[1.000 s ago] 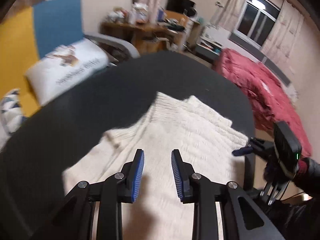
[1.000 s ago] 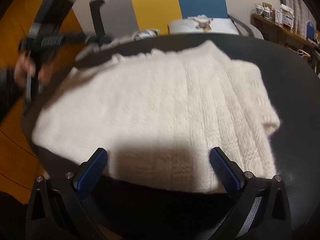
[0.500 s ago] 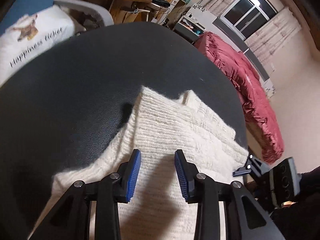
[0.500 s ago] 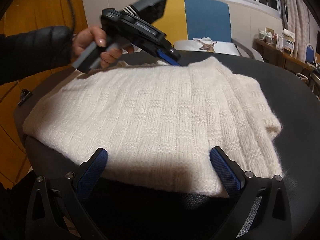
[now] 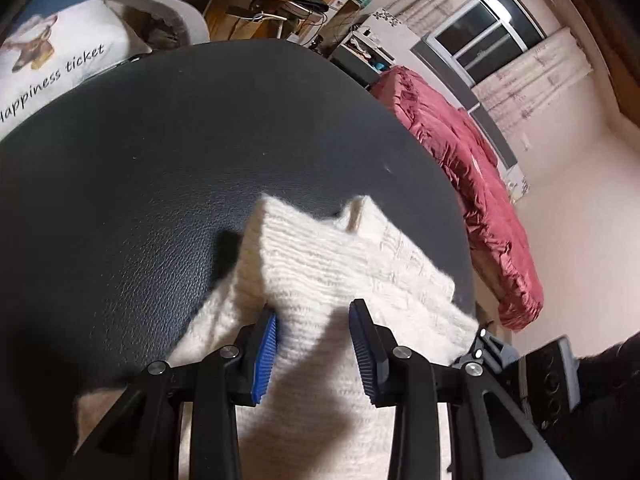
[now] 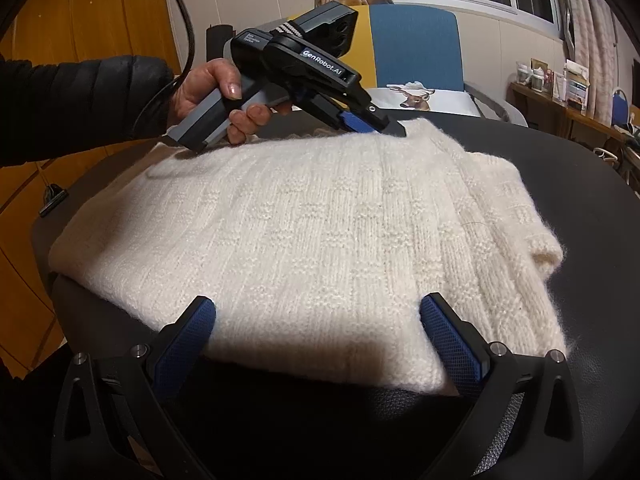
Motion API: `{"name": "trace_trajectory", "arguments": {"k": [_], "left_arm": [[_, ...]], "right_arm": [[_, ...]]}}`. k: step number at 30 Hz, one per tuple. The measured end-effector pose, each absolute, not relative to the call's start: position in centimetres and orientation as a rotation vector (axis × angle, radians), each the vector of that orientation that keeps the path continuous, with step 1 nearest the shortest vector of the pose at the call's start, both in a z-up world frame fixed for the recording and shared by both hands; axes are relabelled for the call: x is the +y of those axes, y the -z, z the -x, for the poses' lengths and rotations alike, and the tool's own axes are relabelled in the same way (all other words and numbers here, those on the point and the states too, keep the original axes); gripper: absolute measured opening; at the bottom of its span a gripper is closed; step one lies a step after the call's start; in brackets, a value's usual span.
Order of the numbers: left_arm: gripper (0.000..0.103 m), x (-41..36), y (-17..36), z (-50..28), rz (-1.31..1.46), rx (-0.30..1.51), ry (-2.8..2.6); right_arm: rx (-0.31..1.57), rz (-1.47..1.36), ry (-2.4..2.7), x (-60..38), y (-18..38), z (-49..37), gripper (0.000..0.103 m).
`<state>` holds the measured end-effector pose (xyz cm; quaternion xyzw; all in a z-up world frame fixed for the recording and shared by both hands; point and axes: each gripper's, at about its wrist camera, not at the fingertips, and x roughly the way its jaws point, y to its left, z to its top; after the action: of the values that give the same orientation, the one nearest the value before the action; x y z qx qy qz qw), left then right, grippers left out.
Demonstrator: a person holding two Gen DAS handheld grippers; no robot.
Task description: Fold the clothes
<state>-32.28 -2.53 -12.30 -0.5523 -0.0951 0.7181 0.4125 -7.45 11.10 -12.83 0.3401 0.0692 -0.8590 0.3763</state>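
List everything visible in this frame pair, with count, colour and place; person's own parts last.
sweater: 1, cream knit, folded on the black table
table: 1, black, leather-look top, under the sweater
pillow: 1, white with a deer print and lettering, on the chair behind the table
chair: 1, blue and yellow back, behind the table
bedding: 1, red, heaped beside the window wall
desk: 1, wooden, cluttered, far side of the room
window: 1, dark panes, pale curtains
left hand-held gripper: 1, black with blue pads, partly open over the sweater's far edge
right hand-held gripper: 1, black with blue pads, wide open at the near edge
hand: 1, black sleeve, holding the left hand-held gripper
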Motion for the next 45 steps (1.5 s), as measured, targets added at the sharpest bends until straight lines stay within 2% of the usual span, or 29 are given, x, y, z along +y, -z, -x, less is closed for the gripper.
{"name": "trace_trajectory", "arguments": {"k": [1, 2, 3, 4, 5, 6, 9, 11, 17, 20, 21, 24, 27, 35, 42, 45], "left_arm": [[0.033, -2.5, 12.2, 32.5, 1.399, -0.276, -1.805], [0.028, -2.5, 12.1, 32.8, 1.409, -0.316, -1.805], [0.017, -2.3, 11.6, 32.7, 1.391, -0.322, -1.812], [0.014, -1.9, 10.9, 32.4, 1.349, -0.287, -1.849], [0.006, -1.3, 10.3, 31.8, 1.316, -0.213, -1.919], [0.005, -0.8, 10.0, 31.5, 1.308, -0.17, -1.96], [0.005, -0.1, 8.7, 29.8, 1.236, -0.178, -2.032], [0.005, -0.8, 6.9, 28.3, 1.105, -0.292, -2.061], [0.005, -0.3, 5.1, 27.1, 1.003, -0.302, -2.081], [0.006, -0.2, 4.9, 27.6, 1.008, -0.311, -2.078], [0.006, -0.2, 4.9, 27.6, 1.007, -0.316, -2.075], [0.006, -0.7, 4.5, 27.4, 0.985, -0.337, -2.058], [0.006, -1.3, 3.4, 26.7, 0.954, -0.341, -2.039], [0.006, -1.1, 1.3, 25.7, 0.915, -0.281, -1.992], [0.006, -0.9, -1.4, 25.0, 0.832, -0.263, -1.956], [0.006, -1.4, -2.9, 25.1, 0.754, -0.309, -1.94]], "right_arm": [[0.176, -0.868, 2.198, 11.1, 12.8, 7.3, 0.103], [0.175, -0.866, 2.199, 11.2, 12.7, 7.0, 0.103], [0.176, -0.865, 2.201, 11.2, 12.7, 6.8, 0.103], [0.177, -0.864, 2.203, 11.2, 12.8, 6.5, 0.103], [0.179, -0.864, 2.205, 11.2, 12.8, 6.4, 0.103], [0.181, -0.863, 2.207, 11.1, 12.8, 6.3, 0.103], [0.199, -0.865, 2.222, 11.0, 12.7, 5.9, 0.103], [0.208, -0.892, 2.226, 10.9, 12.2, 5.7, 0.103], [0.036, -0.914, 2.255, 15.6, 8.0, 5.0, 0.103], [-0.015, -0.98, 2.267, 19.1, 8.2, 4.4, 0.103], [-0.014, -1.006, 2.267, 19.9, 8.5, 4.4, 0.102], [0.008, -1.065, 2.257, 21.5, 9.4, 4.7, 0.089], [0.058, -1.045, 2.208, 21.2, 9.7, 5.4, 0.088], [-0.063, -1.104, 1.925, 23.6, 10.3, 12.3, 0.089], [-0.063, -1.117, 1.675, 22.8, 10.6, 16.5, 0.089], [-0.058, -1.109, 1.593, 21.6, 10.9, 17.4, 0.089]]}}
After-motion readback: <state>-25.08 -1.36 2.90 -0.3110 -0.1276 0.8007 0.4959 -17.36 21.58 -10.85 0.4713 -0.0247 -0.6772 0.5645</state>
